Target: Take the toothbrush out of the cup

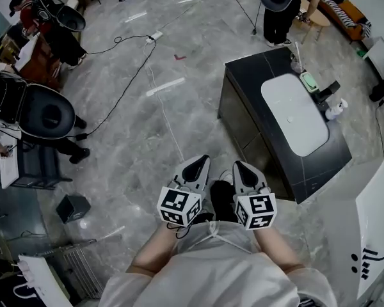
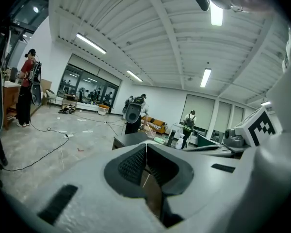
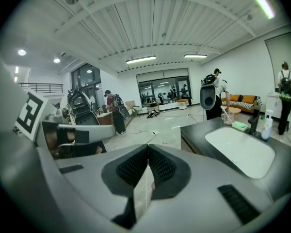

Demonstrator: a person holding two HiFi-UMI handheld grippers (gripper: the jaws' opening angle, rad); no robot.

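A clear cup [image 1: 297,62] with a toothbrush standing in it is at the far end of a black counter [image 1: 243,88], beyond the white sink [image 1: 294,115]. In the right gripper view the cup [image 3: 226,116] shows far off to the right, behind the sink [image 3: 240,149]. Both grippers are held close to the person's body, well short of the counter. My left gripper [image 1: 195,168] is shut with nothing in it, as its own view [image 2: 146,147] shows. My right gripper [image 1: 243,171] is beside it, also shut and empty [image 3: 148,149].
A green soap dish [image 1: 308,80], a dark faucet [image 1: 326,91] and a white bottle [image 1: 336,109] line the counter's far side. Cables [image 1: 134,75] run across the grey floor. People with gear stand at the left [image 1: 48,114] and far end [image 1: 278,5]. A white board [image 1: 371,229] is at the right.
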